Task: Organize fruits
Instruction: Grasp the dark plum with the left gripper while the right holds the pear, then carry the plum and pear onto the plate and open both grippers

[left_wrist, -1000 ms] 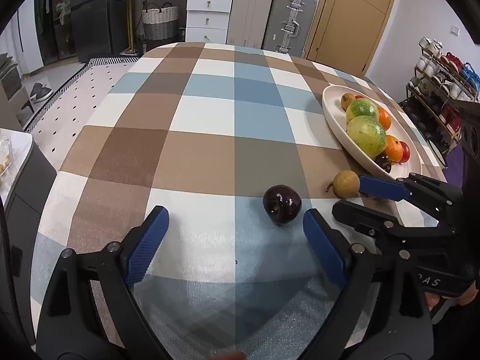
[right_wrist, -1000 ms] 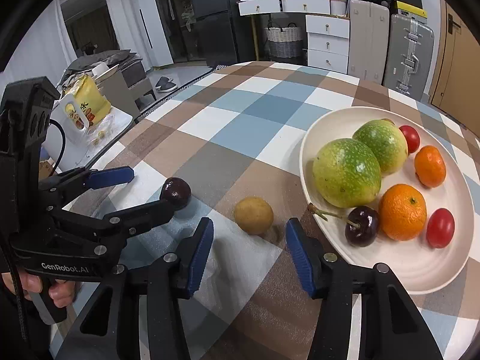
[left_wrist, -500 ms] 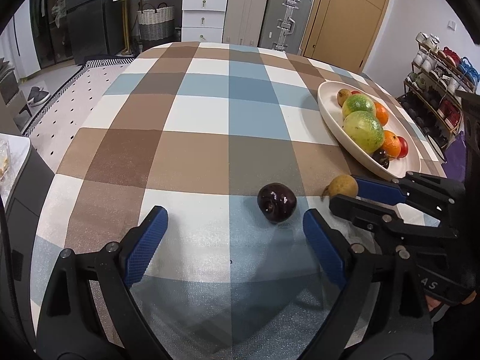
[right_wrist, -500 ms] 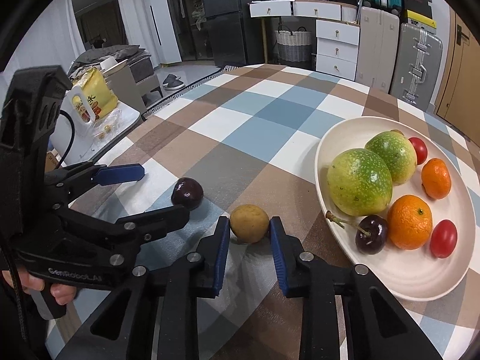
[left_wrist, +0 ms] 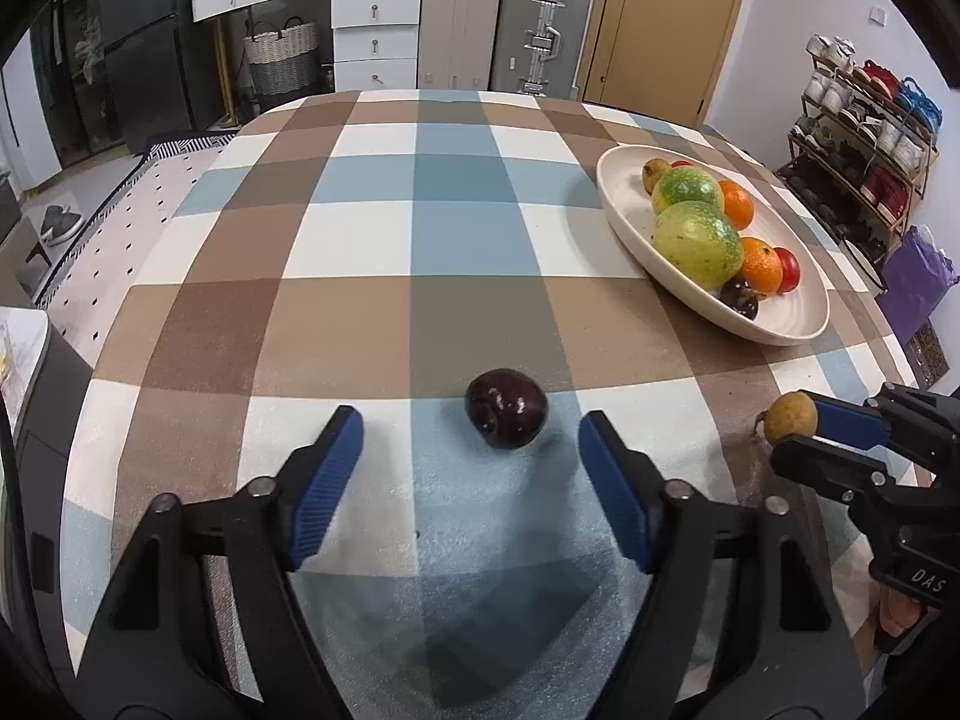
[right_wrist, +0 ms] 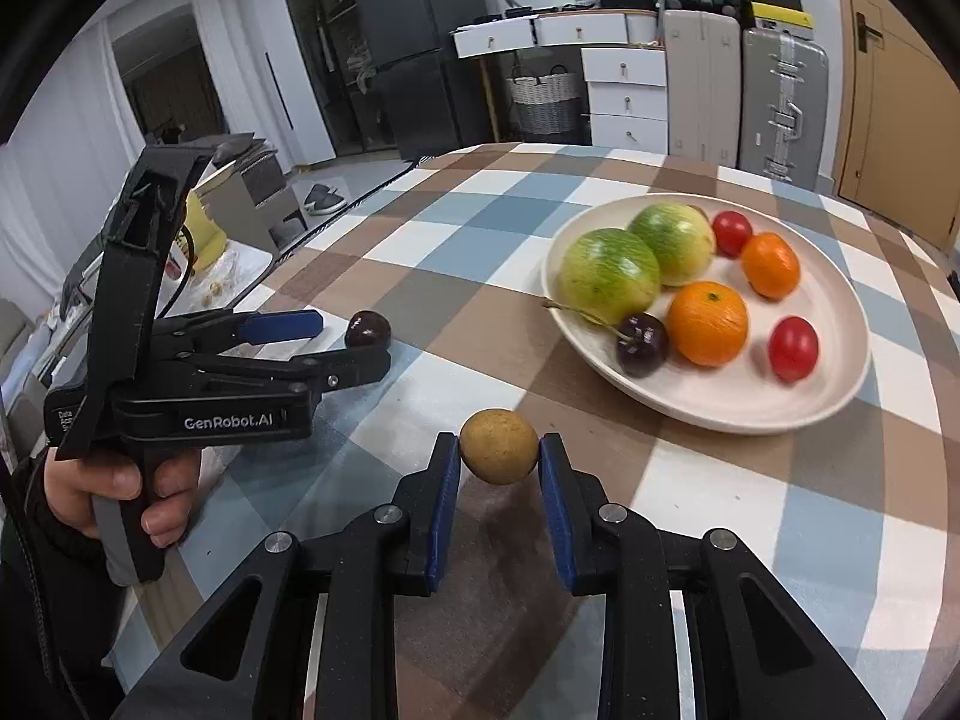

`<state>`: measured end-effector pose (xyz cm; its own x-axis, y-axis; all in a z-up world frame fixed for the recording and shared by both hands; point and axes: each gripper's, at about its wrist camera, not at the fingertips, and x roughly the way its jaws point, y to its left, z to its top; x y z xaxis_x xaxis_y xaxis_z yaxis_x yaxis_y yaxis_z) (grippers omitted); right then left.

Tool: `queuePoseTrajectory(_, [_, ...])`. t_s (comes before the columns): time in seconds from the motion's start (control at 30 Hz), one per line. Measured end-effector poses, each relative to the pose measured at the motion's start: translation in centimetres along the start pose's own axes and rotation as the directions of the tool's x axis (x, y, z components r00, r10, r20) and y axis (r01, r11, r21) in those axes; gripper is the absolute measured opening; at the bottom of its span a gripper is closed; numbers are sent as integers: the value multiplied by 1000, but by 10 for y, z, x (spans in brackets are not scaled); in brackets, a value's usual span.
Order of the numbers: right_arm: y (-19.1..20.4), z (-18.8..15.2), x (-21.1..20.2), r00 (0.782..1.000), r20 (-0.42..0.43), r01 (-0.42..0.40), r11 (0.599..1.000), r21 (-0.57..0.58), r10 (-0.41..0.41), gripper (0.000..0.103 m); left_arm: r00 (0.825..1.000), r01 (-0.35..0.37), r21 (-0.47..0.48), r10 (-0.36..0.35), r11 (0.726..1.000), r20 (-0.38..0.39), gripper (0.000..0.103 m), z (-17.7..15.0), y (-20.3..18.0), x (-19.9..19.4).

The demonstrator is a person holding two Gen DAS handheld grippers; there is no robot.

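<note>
plate fruit: blurred in your right view
small brown fruit: half hidden behind the plate's far green fruit

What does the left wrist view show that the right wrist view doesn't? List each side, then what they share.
Only the left wrist view: the shoe rack by the wall, the purple bag beneath it, and the left gripper's own blue pads, wide open around the dark plum.

Only the right wrist view: the hand holding the left gripper, the yellow bag on a side table, and both pads of the right gripper pressing the brown longan.

Both: the plum, the longan, the white plate of fruit, the checked tablecloth, the silver suitcase.
</note>
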<state>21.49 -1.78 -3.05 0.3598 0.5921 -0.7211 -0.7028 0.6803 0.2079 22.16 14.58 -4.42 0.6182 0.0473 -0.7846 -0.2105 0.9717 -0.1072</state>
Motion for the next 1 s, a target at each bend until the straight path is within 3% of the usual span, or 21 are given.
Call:
queuePoseTrajectory(0.13, [-8,-6,-8,1000,10,13,1000,21,-13,27,1000,16,34,-16,999,-3,39,3,-8,1])
queuePoseTrajectory(0.23, [-13,-7,-10,1000,12,17,999,35,-17,27,1000,29,51,-29,998,-7,25,3,-14,1])
queuePoseTrajectory(0.77, [-30,-11,-23,999,37,25,997,70,-27,27,995,100,61,-101,993,9,24,-6,-42,-18])
queuePoseTrajectory(1.0, [-46,-9,-39,997,71,36,995,90,-43,27,991,128,119,-132,985,28,24,0,-74,-28])
